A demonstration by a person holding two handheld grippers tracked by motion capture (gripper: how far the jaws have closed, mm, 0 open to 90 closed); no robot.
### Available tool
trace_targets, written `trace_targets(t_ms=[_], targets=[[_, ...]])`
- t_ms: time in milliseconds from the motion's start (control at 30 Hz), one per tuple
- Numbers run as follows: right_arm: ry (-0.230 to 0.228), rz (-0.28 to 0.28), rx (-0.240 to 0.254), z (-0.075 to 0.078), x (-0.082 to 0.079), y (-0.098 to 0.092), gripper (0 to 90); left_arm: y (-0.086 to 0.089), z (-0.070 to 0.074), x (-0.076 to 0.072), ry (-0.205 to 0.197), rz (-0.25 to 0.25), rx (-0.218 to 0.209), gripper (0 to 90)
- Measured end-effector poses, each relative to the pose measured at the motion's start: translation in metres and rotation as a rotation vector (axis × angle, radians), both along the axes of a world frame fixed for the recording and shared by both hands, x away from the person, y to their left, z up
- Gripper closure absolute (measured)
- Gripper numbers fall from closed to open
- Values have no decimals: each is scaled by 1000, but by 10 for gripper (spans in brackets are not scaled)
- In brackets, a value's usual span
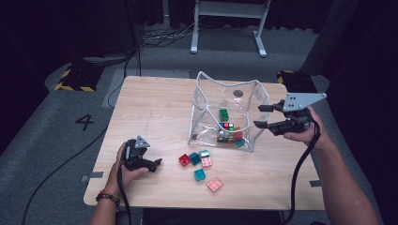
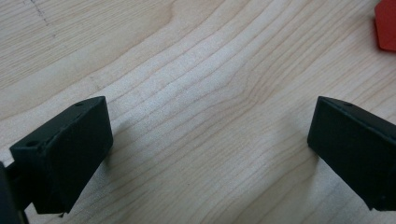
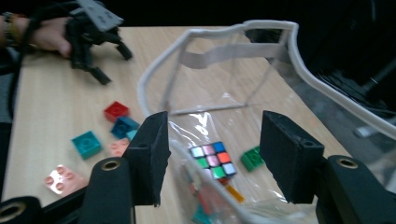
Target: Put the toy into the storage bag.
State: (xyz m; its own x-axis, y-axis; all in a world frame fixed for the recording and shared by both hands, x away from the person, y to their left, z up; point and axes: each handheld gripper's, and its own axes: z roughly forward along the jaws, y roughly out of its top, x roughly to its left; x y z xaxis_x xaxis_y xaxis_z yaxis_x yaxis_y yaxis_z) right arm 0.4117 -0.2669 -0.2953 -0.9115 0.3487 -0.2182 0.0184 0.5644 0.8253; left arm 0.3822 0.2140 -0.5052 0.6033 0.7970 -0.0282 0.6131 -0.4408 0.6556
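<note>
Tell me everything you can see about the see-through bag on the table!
The clear plastic bag stands upright and open on the wooden table, its soft walls edged with white piping. It looks like thin, shiny, crinkly plastic. Inside lie a colourful puzzle cube, a green building brick and other small bright pieces. The right hand-held gripper sits at its right wall, jaws apart on either side of the rim. Loose bricks lie on the table just in front.

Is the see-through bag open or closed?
Open. The clear bag stands upright with its white rim spread wide, and a colourful cube and a green brick lie inside.
</note>
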Motion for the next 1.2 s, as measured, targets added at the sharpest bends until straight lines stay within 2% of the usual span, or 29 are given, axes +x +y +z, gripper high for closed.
trace_targets(t_ms=[167, 267, 533, 933, 1100, 1133, 1200], targets=[[-3, 42, 12, -16, -20, 4, 402, 0, 0, 0, 0, 0, 0, 3], [20, 82, 17, -28, -32, 7, 390, 0, 0, 0, 0, 0, 0, 3], [54, 165, -13, -59, -49, 22, 337, 0, 0, 0, 0, 0, 0, 3], [150, 246, -84, -122, -51, 53, 295, 0, 0, 0, 0, 0, 0, 3], [167, 294, -147, -148, -51, 68, 294, 0, 0, 0, 0, 0, 0, 3], [184, 299, -159, -153, -52, 70, 294, 0, 0, 0, -2, -1, 1, 3], [195, 327, -165, -162, -52, 76, 292, 0, 0, 0, 0, 0, 1, 3]])
